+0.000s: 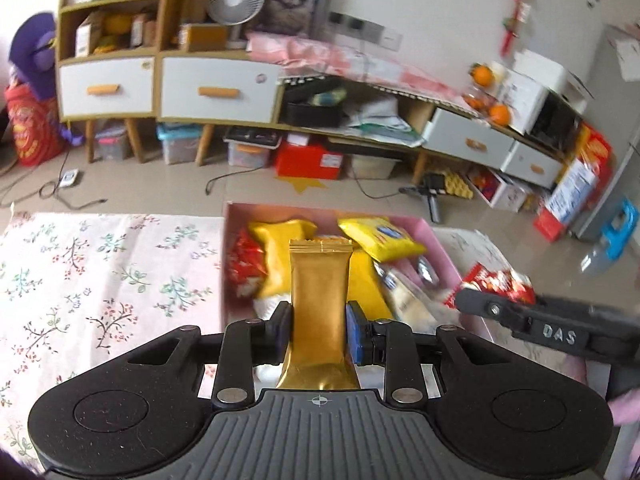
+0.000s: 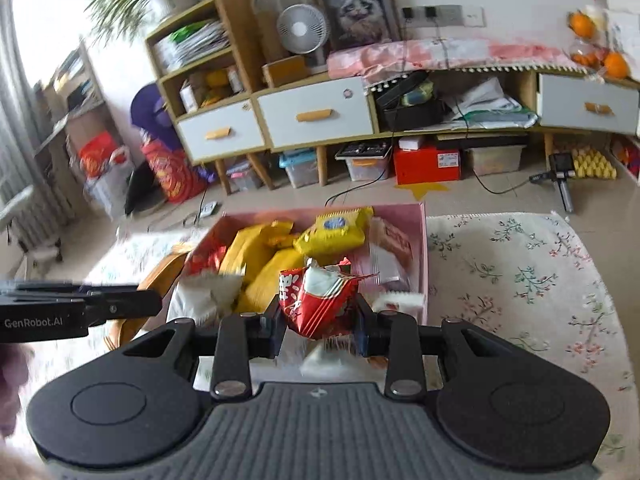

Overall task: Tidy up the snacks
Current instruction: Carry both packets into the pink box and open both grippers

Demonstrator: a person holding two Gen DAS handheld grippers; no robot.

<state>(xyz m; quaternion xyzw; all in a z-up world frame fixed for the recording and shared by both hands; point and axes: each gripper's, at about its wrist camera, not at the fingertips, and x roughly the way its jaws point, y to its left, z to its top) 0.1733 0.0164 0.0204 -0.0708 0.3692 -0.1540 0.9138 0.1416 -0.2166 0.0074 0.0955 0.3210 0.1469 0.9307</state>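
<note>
My left gripper (image 1: 319,330) is shut on a long gold snack packet (image 1: 319,304), held upright above the near end of a pink box (image 1: 436,240) that holds several yellow, red and white snack packs. My right gripper (image 2: 320,326) is shut on a crumpled red and white snack packet (image 2: 318,300), also over the pink box (image 2: 424,256). In the left wrist view the right gripper (image 1: 460,300) comes in from the right, the red packet (image 1: 500,282) showing at its tip. The left gripper's black body (image 2: 80,308) crosses the left side of the right wrist view.
The box sits on a table with a floral cloth (image 1: 100,280), which spreads on both sides (image 2: 520,280). Beyond the table edge is tiled floor with cables, storage bins, a red box (image 1: 310,162) and a long low cabinet with white drawers (image 1: 218,90).
</note>
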